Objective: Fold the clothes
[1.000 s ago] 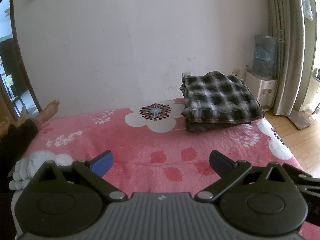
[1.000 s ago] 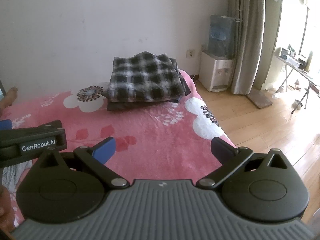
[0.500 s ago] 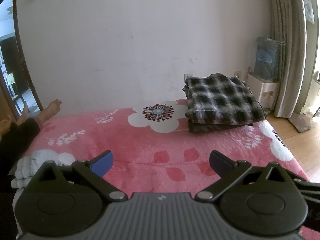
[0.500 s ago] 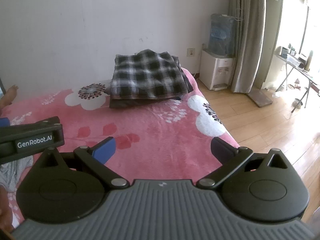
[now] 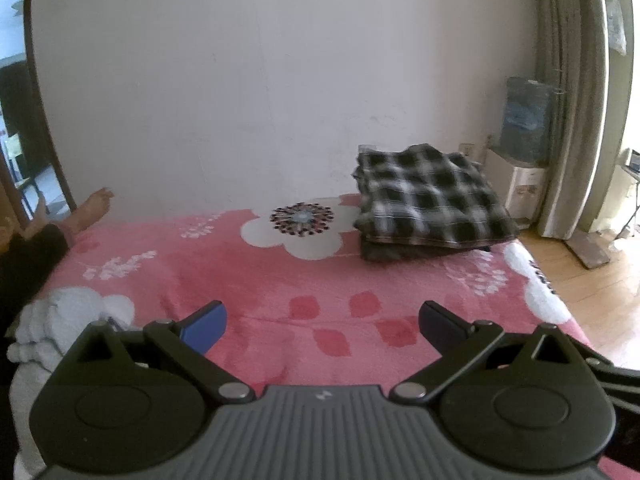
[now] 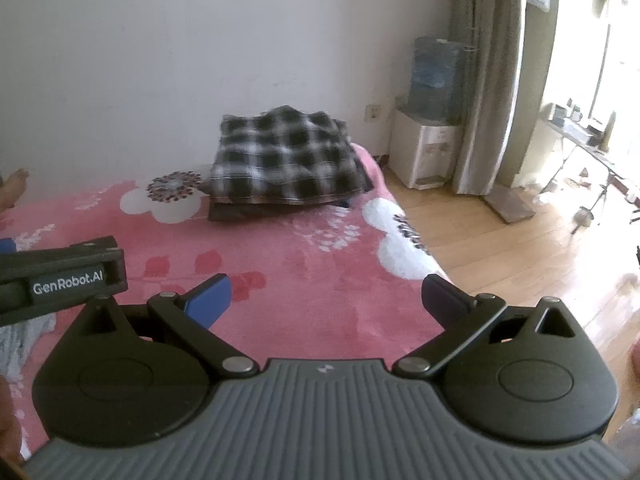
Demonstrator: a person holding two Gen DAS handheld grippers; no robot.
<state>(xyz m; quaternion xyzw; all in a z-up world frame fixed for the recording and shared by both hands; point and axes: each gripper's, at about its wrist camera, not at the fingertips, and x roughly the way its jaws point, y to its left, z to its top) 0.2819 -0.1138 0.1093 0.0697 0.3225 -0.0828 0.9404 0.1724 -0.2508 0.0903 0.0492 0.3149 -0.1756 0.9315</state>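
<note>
Left gripper (image 5: 322, 322): jaws spread wide, nothing between them, held above the near part of the bed. Right gripper (image 6: 326, 296): likewise spread and empty, just beside the left one, whose branded body shows at the left edge of the right wrist view.

Task item: a folded plaid shirt (image 5: 430, 200) lies at the far right corner of the bed, close to the wall, resting on a darker folded garment (image 5: 400, 250). Both appear finished and stacked. A pale grey cloth (image 5: 52, 328), bunched and unfolded, lies at the near left edge of the bed, just beside the left gripper; this is judged the next piece to be folded.

Handling assessment: the grey cloth looks soft, limp and light; it will sag and drape from any pinch point. Hold is best taken at two corners or along a hem, one gripper at each, so it can be spread flat. A pinch into the bunched middle risks catching several layers. The fleece may drag on the cloth.

Surroundings: pink floral blanket (image 5: 320, 280) covering the bed; a person's bare foot (image 5: 94, 208) at the far left corner; white wall behind; a water dispenser (image 6: 426, 136) and curtain (image 6: 496, 80) to the right, over wooden floor (image 6: 520, 248).
</note>
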